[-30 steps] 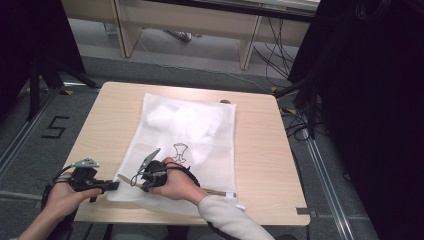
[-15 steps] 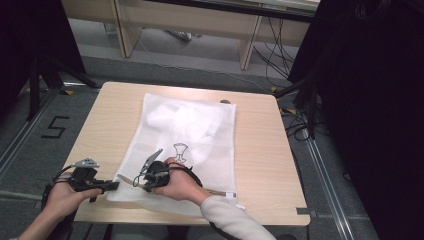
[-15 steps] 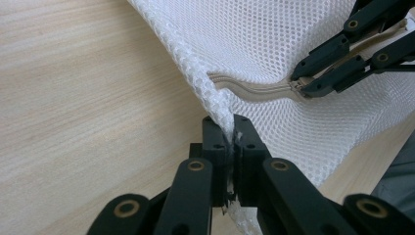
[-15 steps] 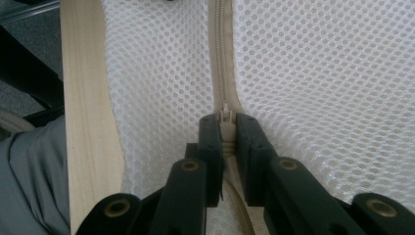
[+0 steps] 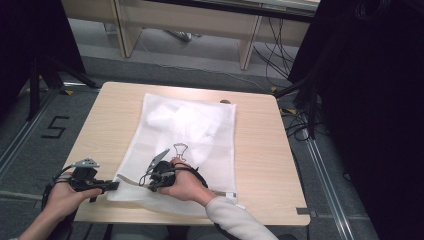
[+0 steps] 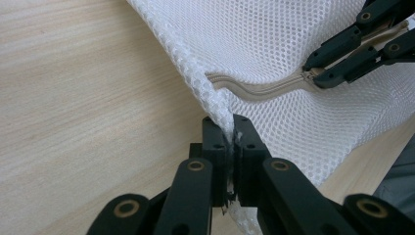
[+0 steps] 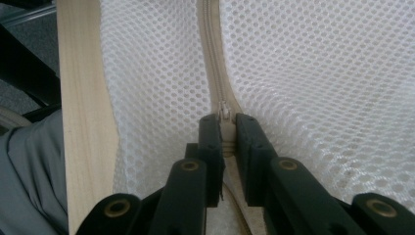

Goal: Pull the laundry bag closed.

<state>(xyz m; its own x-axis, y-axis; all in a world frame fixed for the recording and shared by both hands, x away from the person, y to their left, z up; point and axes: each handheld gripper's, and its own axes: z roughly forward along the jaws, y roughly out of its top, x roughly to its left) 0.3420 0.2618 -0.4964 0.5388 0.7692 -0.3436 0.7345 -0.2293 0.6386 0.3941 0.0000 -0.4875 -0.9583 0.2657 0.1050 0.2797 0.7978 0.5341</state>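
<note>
Nothing shifts since a second ago: left gripper (image 6: 231,128) pinches the mesh laundry bag (image 5: 200,125) corner, right gripper (image 7: 226,122) clamps the zipper pull (image 7: 224,111), ready to slide.

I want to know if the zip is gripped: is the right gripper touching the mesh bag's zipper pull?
Touching. In the right gripper view the right gripper has its jaws closed on the zipper pull of the mesh bag.

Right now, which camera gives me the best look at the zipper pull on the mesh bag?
The right gripper view: the zipper pull sits close up, pinched between that gripper's jaws, on the beige zipper track. The left gripper view shows it farther off, at the right gripper's tips. In the high view it is too small, hidden at the right gripper.
</note>
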